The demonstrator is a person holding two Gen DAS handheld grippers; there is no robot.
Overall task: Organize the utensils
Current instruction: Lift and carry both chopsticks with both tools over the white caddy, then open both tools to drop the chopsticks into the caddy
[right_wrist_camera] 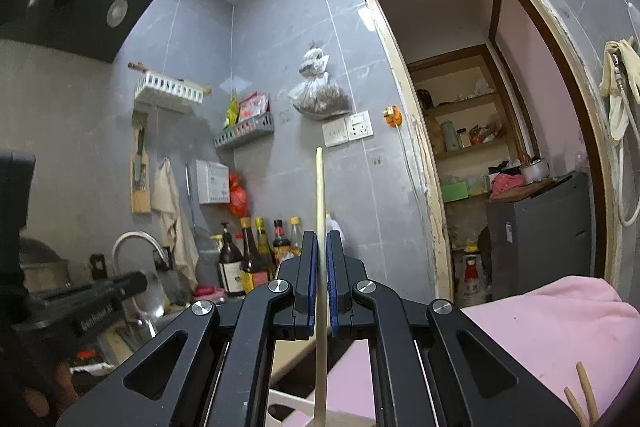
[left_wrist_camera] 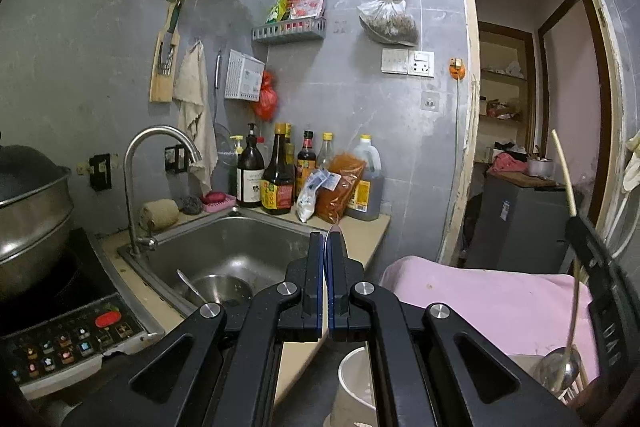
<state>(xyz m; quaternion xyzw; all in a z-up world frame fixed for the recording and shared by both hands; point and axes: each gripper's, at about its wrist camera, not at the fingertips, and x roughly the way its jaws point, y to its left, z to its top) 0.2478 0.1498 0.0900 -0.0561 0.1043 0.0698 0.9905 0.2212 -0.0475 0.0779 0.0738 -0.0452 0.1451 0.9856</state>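
My left gripper [left_wrist_camera: 325, 243] is shut on a metal spoon [left_wrist_camera: 335, 231]; only its thin edge shows above the jaws, and its bowl [right_wrist_camera: 150, 301] shows in the right wrist view. My right gripper [right_wrist_camera: 319, 243] is shut on the pale handle [right_wrist_camera: 319, 195] of a metal ladle, held upright. In the left wrist view that gripper [left_wrist_camera: 580, 227] is at the right, the ladle's bowl [left_wrist_camera: 560, 371] hanging below it. A white utensil holder [left_wrist_camera: 356, 379] stands below the left gripper. Chopstick ends [right_wrist_camera: 584, 395] show at lower right.
A steel sink [left_wrist_camera: 256, 239] holds a bowl [left_wrist_camera: 224, 291] with a spoon in it, a curved faucet [left_wrist_camera: 136, 187] beside it. Sauce bottles [left_wrist_camera: 276, 175] line the back counter. A pot [left_wrist_camera: 32, 211] sits on the induction cooker [left_wrist_camera: 68, 343]. A pink cloth [left_wrist_camera: 488, 303] covers the surface right.
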